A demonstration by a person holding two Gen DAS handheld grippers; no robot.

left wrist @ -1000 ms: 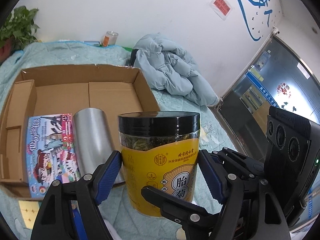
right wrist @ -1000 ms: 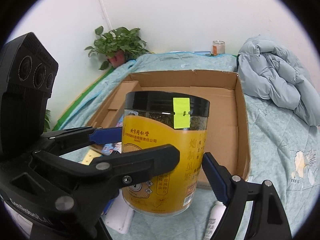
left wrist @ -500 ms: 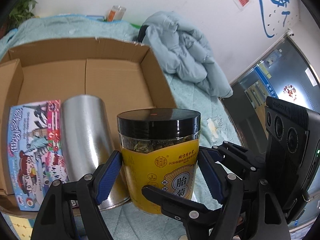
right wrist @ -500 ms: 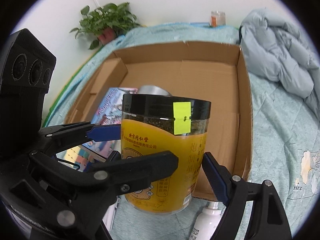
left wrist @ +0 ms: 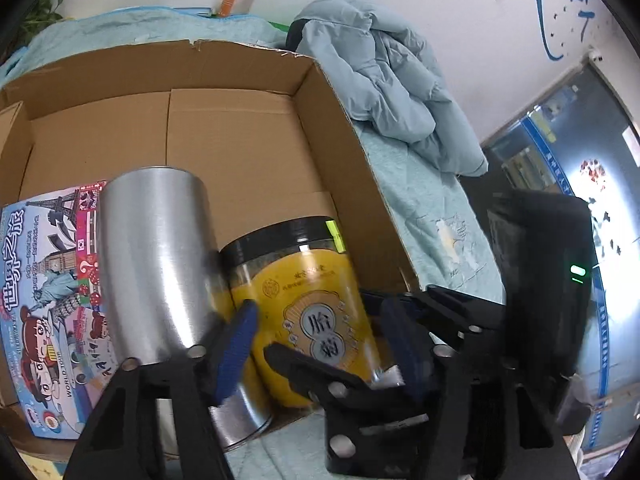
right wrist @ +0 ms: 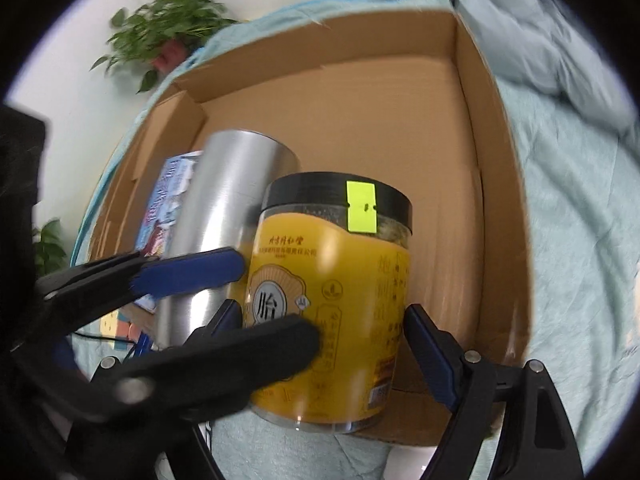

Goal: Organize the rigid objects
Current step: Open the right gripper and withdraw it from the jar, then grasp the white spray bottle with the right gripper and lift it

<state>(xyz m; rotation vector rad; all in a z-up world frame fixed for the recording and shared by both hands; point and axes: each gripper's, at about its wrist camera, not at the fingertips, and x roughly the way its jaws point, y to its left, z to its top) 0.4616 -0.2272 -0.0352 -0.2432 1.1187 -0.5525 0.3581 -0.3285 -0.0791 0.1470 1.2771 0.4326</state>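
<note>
A yellow-labelled jar (left wrist: 316, 280) (right wrist: 360, 272) with a black lid leans tilted in the near right part of the cardboard box (left wrist: 240, 46) (right wrist: 500, 200), close against the lying silver can (left wrist: 152, 260) (right wrist: 232, 200). My right gripper (right wrist: 328, 332) is shut on the jar, one blue pad on each side. My left gripper (left wrist: 320, 340) (right wrist: 276, 300) has its jaws closing. The jar's lower end lies between and just beyond its tips, and I see no pad pressing on it. A colourful game box (left wrist: 44, 280) (right wrist: 168, 200) lies flat left of the can.
The box sits on a teal bed cover (left wrist: 432, 220). A pale blue jacket (left wrist: 392, 92) (right wrist: 540, 32) is heaped to the right. A potted plant (right wrist: 168, 32) and a small jar (left wrist: 236, 0) stand by the wall. The box's far half is bare cardboard.
Both grippers have come down and forward, bringing the jar from above the box's near edge into it beside the silver can. The jar now tilts, and the left jaws have narrowed.
</note>
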